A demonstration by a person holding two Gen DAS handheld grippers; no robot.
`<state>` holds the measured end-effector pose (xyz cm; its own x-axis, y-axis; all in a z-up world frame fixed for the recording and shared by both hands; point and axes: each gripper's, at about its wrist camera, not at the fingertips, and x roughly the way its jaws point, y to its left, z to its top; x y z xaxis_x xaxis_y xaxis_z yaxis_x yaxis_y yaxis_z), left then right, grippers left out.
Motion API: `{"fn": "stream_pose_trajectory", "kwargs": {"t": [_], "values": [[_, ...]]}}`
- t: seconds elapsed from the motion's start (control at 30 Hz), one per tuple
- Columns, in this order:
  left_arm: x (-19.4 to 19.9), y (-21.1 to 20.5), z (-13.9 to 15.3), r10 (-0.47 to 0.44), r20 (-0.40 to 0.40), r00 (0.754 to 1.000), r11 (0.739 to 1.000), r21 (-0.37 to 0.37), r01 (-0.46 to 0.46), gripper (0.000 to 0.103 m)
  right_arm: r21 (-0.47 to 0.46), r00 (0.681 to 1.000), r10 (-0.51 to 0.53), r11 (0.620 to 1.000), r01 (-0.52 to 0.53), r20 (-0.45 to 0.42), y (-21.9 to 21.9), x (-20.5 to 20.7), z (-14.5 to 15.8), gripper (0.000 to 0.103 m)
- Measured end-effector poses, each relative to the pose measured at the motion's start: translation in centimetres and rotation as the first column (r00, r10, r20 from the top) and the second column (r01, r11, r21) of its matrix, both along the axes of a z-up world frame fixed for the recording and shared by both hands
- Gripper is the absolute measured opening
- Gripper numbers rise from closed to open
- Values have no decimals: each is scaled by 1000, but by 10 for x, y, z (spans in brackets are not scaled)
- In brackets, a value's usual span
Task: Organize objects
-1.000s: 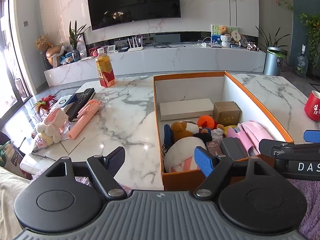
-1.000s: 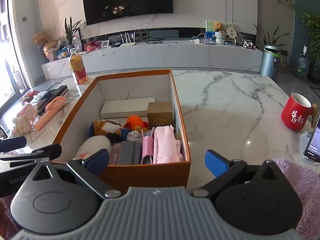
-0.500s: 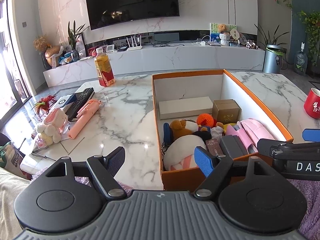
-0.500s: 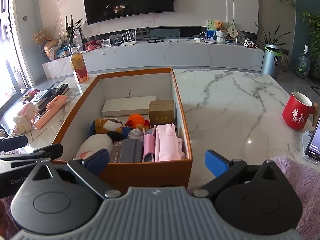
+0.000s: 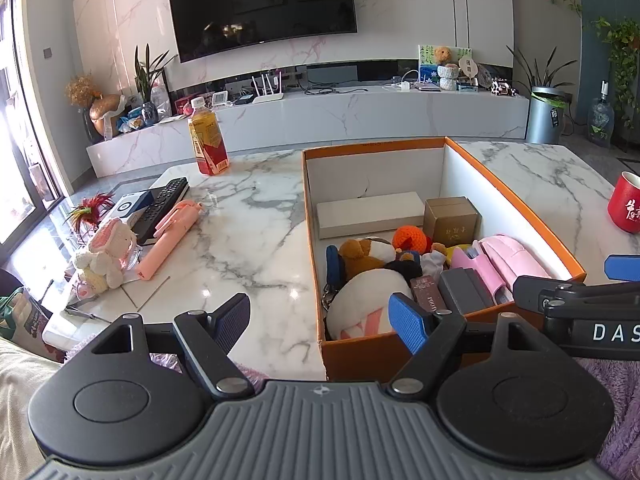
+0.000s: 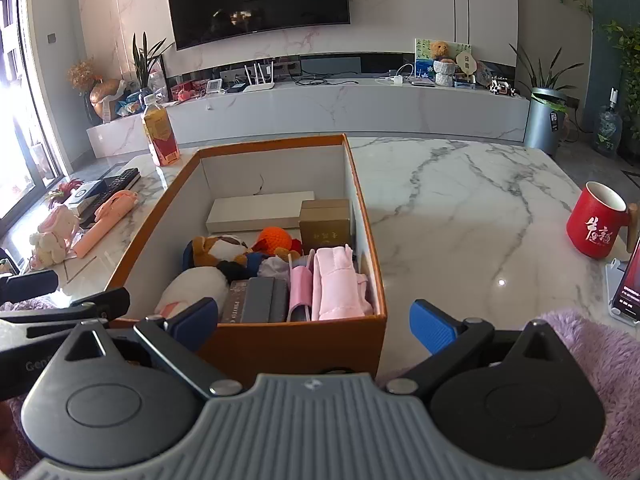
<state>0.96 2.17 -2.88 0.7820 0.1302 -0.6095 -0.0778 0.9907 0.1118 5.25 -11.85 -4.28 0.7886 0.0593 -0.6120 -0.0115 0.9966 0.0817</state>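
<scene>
- Your left claw (image 5: 320,318) and right claw (image 6: 314,322) hover spread and empty before the half-packed orange box (image 6: 298,344).
- Likely next: the pink stick (image 5: 170,236), left of the box on the surface (image 5: 248,236).

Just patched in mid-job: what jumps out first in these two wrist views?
The orange box in the middle of the marble table, packed with plush toys, small cartons and a pink folded cloth. Left of it lie a pink tube-shaped item and a pink-and-white plush; a red mug stands far right. The left claw and right claw are both open and empty.
</scene>
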Motion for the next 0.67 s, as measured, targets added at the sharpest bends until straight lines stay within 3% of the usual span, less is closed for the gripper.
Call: {"fn": "stream_pose_trajectory", "kwargs": {"t": [0.67], "values": [[-2, 1, -1, -7, -5, 1000, 1000, -3, 7, 90, 2, 1000, 3, 1000, -3, -2, 1, -1, -1, 102]]}}
